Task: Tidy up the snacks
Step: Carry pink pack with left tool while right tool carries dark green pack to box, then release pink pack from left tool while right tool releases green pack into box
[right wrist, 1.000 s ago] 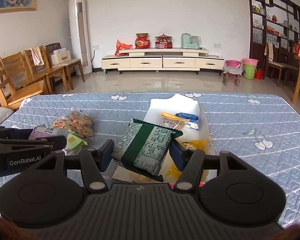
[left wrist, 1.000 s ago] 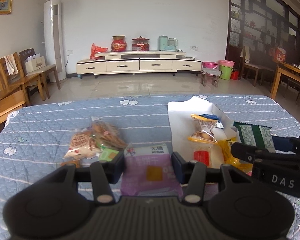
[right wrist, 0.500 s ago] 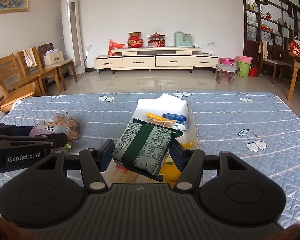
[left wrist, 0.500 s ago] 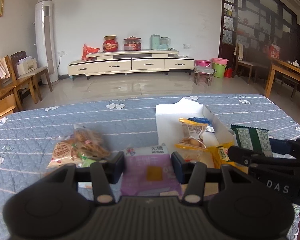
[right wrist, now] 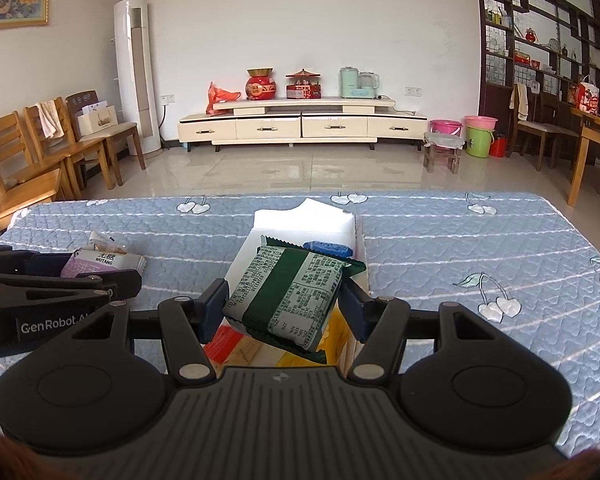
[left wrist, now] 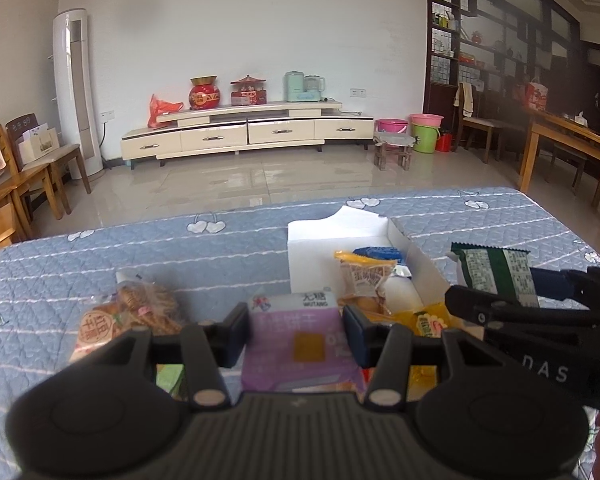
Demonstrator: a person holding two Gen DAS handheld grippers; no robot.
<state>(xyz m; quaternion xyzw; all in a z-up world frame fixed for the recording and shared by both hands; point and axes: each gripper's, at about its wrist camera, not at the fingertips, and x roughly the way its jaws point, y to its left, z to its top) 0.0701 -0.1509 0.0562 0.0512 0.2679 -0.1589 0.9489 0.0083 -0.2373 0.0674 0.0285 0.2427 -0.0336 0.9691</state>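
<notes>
My left gripper (left wrist: 294, 334) clamps the purple packet (left wrist: 296, 338), right gripper (right wrist: 280, 306) the green packet (right wrist: 288, 294), both over the white box (left wrist: 324, 240) for loading

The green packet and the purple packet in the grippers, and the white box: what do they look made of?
Green packet: likely plastic film, fairly matte, with a crimped zigzag seal edge and printed text. Purple packet: glossy plastic wrapper, judging by its sheen and soft creases. White box: looks like thin matte card, with flat folded walls and a torn-looking flap edge.
</notes>
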